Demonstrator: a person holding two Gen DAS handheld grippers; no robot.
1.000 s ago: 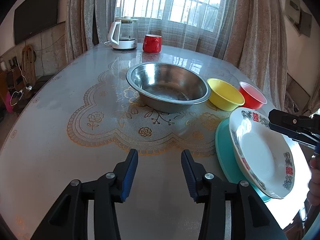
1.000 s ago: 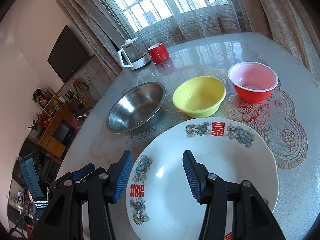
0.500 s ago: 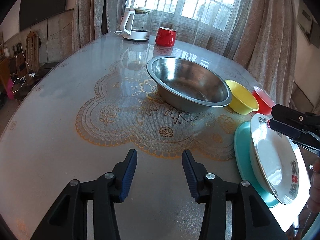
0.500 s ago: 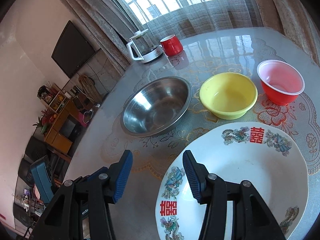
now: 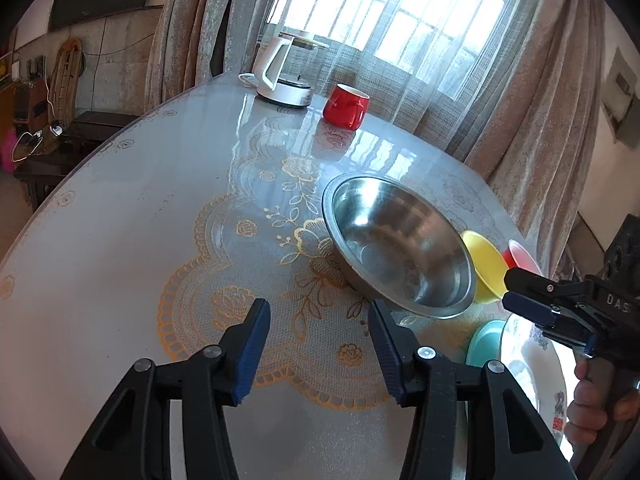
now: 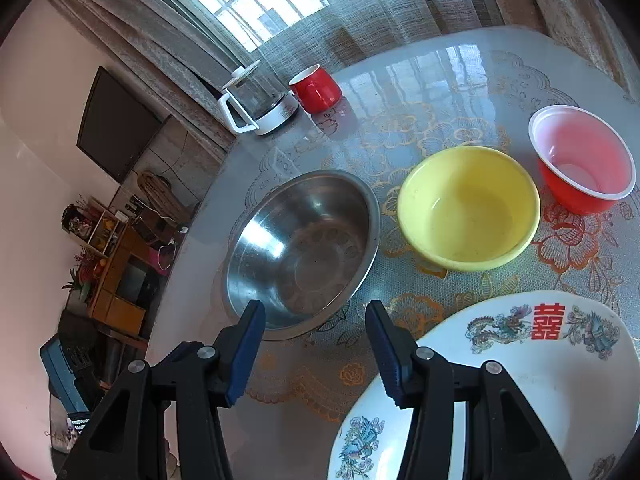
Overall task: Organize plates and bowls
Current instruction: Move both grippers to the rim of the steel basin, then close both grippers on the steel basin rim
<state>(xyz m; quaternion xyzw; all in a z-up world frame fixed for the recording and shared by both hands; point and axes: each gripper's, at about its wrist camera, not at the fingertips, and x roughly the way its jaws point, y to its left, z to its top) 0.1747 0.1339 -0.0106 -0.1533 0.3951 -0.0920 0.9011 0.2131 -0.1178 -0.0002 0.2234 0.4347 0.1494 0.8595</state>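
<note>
A steel bowl (image 6: pixel 304 248) (image 5: pixel 400 248) sits mid-table, with a yellow bowl (image 6: pixel 468 208) (image 5: pixel 486 266) and a red bowl (image 6: pixel 582 160) (image 5: pixel 522 258) to its right. A white patterned plate (image 6: pixel 520 380) (image 5: pixel 532 380) lies on a teal plate (image 5: pixel 482 342) at the near right. My right gripper (image 6: pixel 316 344) is open and empty, just left of the white plate and near the steel bowl; it also shows in the left wrist view (image 5: pixel 516 292). My left gripper (image 5: pixel 320 344) is open and empty above the lace mat, left of the steel bowl.
A white kettle (image 5: pixel 284 74) (image 6: pixel 256 104) and a red mug (image 5: pixel 346 106) (image 6: pixel 316 90) stand at the far side by the curtained window. The round table's edge (image 5: pixel 80 172) curves along the left. Shelves and clutter (image 6: pixel 108 264) stand on the floor beyond.
The right gripper has drawn left off the white plate towards the steel bowl. The left gripper has swung left, so the bowls and plates now sit further right in its view.
</note>
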